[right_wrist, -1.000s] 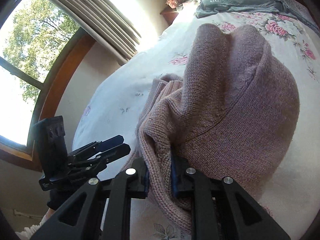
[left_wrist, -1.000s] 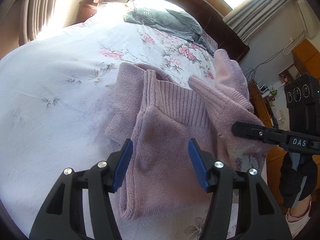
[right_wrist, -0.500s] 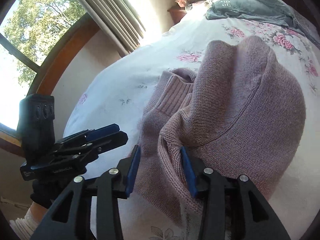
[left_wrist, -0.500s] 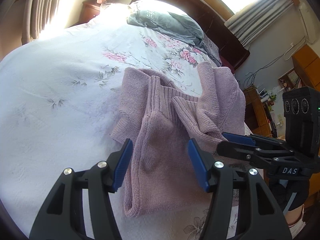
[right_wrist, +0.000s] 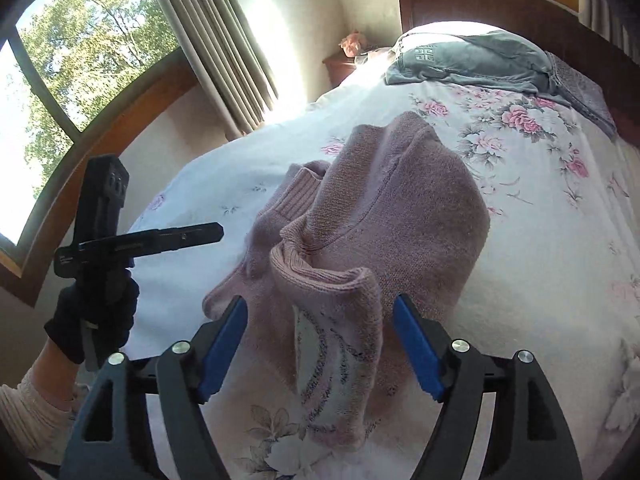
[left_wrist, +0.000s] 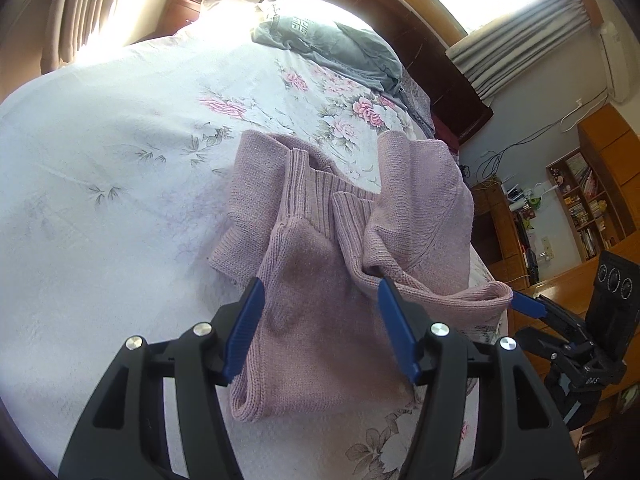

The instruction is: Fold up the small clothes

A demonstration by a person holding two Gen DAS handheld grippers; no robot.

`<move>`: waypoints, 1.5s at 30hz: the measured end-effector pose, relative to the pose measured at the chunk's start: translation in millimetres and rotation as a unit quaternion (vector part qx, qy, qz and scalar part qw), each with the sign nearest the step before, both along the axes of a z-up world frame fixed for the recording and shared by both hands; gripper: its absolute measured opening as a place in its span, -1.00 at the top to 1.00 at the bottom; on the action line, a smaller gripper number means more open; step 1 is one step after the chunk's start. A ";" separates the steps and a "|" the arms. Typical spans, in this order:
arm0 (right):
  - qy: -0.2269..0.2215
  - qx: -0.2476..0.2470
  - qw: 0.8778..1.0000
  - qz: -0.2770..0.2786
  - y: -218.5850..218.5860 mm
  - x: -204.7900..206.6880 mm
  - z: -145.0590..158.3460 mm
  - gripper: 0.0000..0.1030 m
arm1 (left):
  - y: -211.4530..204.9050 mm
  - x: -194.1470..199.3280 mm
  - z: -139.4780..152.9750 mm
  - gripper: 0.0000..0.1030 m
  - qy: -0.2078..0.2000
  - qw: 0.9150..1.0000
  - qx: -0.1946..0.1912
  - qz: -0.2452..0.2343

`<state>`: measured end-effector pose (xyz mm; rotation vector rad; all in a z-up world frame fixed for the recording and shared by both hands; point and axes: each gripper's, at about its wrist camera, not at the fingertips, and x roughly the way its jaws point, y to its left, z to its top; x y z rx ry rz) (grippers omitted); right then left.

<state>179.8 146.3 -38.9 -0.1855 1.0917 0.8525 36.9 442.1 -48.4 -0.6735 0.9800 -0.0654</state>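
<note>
A mauve knitted sweater [left_wrist: 328, 280] lies partly folded on the floral bedspread [left_wrist: 120, 152], its ribbed neck pointing away and both sides folded inward. My left gripper [left_wrist: 318, 312] hovers open just above the sweater's near part, holding nothing. In the right wrist view the same sweater [right_wrist: 400, 216] lies with a sleeve cuff [right_wrist: 336, 320] draped toward me. My right gripper [right_wrist: 320, 332] is open, its blue pads either side of that cuff and apart from it. The right gripper [left_wrist: 532, 308] also shows at the bed's right edge in the left wrist view.
A grey garment [left_wrist: 332, 48] lies by the dark headboard [right_wrist: 480, 4] at the bed's far end. Curtains and a window [right_wrist: 60, 72] stand to the left. Wooden bookshelves [left_wrist: 588, 200] stand on the right. A gloved hand [right_wrist: 92, 320] holds the left gripper.
My right gripper opened and let go of the sweater's sleeve, which dropped onto the body, then it drew back toward the bed's edge. The left gripper stayed open and lifted slightly.
</note>
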 end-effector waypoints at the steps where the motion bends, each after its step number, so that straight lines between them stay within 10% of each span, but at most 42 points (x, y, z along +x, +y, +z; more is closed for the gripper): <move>1: 0.007 -0.002 1.000 -0.008 -5.4 2.9 -7.0 -0.47 | -1.9 0.3 0.2 -0.14 0.000 1.000 0.000 -0.002; 6: 0.042 0.023 0.999 -0.021 -12.9 20.1 -31.3 -0.36 | -11.9 4.1 -0.7 -0.17 0.005 1.000 -0.015 -0.016; 9: 0.046 0.041 0.998 -0.015 -12.6 22.7 -36.9 0.06 | -19.3 8.1 -3.8 -0.21 0.008 0.999 -0.027 -0.025; 11: 0.063 0.065 0.996 0.001 -13.5 21.4 -36.6 0.70 | -22.6 12.1 -8.2 -0.23 0.014 0.999 -0.040 -0.027; 22: 0.036 0.117 0.991 0.060 -38.5 -27.3 -1.6 0.76 | -36.3 50.4 -41.2 -0.26 0.003 0.978 -0.210 -0.007; 34: 0.059 0.141 0.987 0.051 -39.1 -40.2 -12.5 0.75 | -78.2 116.9 -56.5 -0.36 0.023 0.972 -0.229 -0.048; 37: 0.061 0.147 0.986 0.048 -40.2 -41.1 -11.3 0.75 | -72.7 119.7 -58.2 0.46 0.017 0.971 -0.235 -0.045; 45: 0.063 0.177 0.979 0.077 -16.5 -46.7 4.5 0.75 | -44.1 99.3 -4.0 0.55 -0.074 0.968 -0.234 -0.042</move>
